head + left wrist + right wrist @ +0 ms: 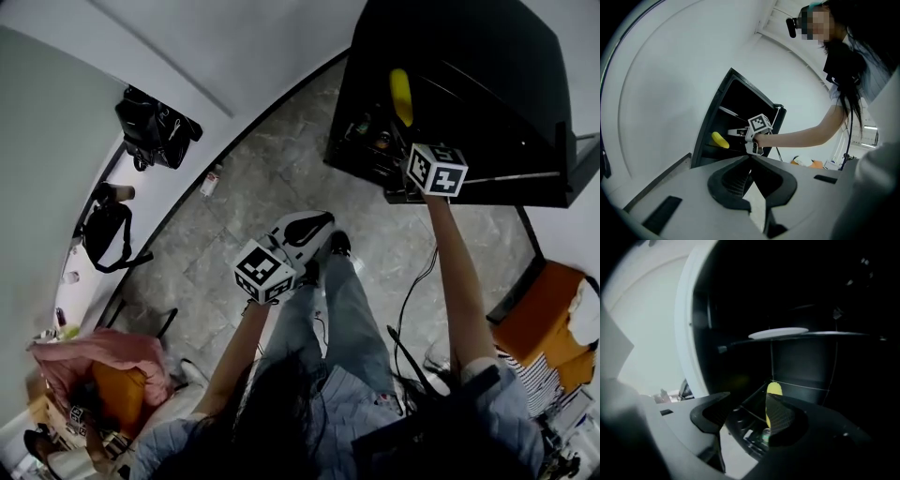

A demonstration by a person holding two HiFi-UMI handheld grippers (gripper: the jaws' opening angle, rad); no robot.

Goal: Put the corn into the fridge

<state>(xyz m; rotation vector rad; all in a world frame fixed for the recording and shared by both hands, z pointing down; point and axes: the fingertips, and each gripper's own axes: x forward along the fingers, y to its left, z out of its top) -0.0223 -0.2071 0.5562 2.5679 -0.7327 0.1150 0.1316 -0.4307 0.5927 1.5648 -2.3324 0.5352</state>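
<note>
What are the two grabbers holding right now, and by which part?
Nothing. The right gripper has its jaws apart, and the corn lies loose inside the fridge beyond them. The left gripper is shut on nothing.

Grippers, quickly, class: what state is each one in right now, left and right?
Left gripper: shut, nothing between its jaws.
Right gripper: open, holding nothing; the corn lies in the fridge beyond its jaws.
</note>
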